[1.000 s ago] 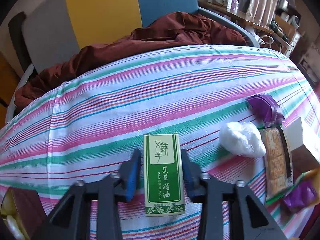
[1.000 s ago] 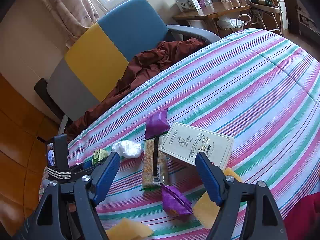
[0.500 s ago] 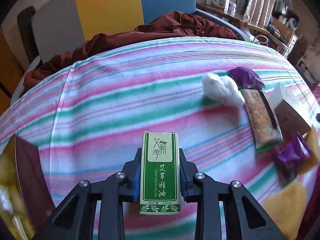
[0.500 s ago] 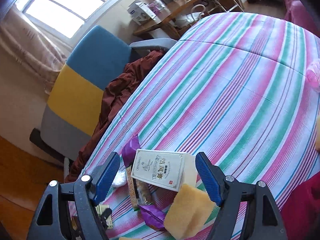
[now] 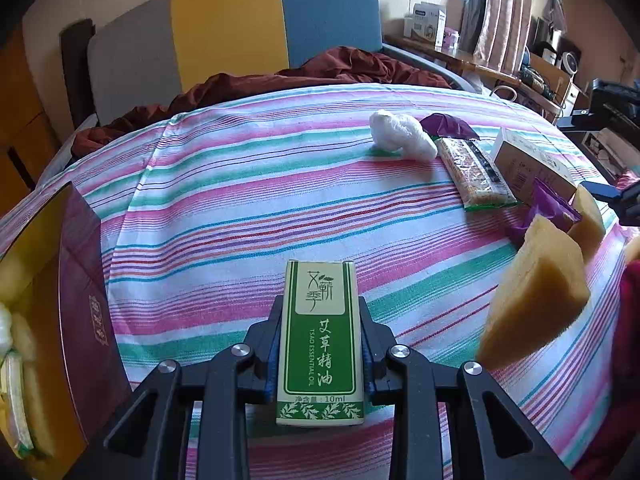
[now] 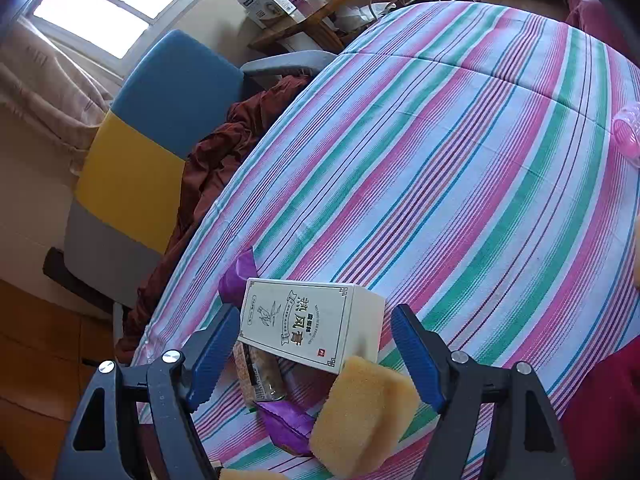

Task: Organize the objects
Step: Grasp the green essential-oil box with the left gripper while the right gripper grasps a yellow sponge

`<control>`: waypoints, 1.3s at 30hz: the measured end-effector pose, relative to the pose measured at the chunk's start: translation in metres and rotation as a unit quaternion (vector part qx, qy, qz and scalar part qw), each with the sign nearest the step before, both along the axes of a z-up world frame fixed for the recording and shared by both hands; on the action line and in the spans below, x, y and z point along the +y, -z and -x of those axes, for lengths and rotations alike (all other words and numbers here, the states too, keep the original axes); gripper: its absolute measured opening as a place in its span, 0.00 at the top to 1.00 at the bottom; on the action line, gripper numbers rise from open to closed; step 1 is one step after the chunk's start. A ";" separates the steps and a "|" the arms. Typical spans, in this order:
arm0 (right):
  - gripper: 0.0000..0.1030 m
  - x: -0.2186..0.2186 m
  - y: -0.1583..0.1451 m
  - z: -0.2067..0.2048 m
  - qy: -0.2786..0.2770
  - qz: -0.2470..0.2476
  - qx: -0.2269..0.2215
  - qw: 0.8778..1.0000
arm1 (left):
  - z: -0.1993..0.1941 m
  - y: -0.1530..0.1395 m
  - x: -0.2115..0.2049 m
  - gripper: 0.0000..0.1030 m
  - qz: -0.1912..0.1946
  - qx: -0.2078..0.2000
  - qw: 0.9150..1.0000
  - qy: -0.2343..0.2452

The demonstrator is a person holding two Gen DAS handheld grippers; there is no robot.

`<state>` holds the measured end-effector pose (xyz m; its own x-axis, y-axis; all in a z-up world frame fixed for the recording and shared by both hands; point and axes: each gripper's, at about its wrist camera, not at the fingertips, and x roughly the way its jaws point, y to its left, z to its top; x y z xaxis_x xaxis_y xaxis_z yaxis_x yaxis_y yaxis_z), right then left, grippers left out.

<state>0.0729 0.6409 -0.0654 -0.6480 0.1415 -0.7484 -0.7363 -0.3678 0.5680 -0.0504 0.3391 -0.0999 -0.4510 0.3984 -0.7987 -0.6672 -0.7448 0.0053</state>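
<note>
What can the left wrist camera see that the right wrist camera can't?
Left only: small green-and-white cardboard box clamped in the left hand-held gripper, white crumpled plastic bag, dark red open box.

Right only: pink see-through plastic thing, open right hand-held gripper.

Both: cream rectangular carton, yellow sponge blocks, striped cloth.

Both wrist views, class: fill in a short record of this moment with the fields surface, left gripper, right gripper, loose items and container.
surface: striped cloth in pink, green and white
left gripper: left gripper shut on the green essential-oil box, held off the cloth
right gripper: right gripper open, the cream box and a yellow sponge in front of its fingers, neither gripped
loose items: white wad, snack bar, purple packets
container: dark red box at the left edge, open, pale packets inside
</note>
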 end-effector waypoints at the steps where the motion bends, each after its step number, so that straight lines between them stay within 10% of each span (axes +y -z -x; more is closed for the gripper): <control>1: 0.23 -0.001 -0.001 0.000 -0.002 -0.005 -0.002 1.000 | -0.001 0.000 -0.001 0.70 -0.002 0.004 1.000 0.000; 8: 0.23 -0.029 -0.029 0.022 -0.111 -0.050 0.077 0.990 | -0.006 0.004 -0.003 0.70 -0.011 0.035 0.999 0.009; 13: 0.23 -0.066 -0.027 0.061 -0.203 -0.103 0.009 0.974 | -0.006 0.005 -0.005 0.70 -0.018 0.038 0.999 0.010; 27: 0.23 -0.042 -0.028 0.019 -0.108 -0.054 0.026 0.992 | -0.005 0.008 -0.007 0.70 -0.036 0.039 0.999 0.011; 39: 0.15 -0.160 -0.040 0.035 -0.326 -0.104 -0.052 0.938 | -0.001 0.008 -0.012 0.70 -0.057 0.022 0.998 0.010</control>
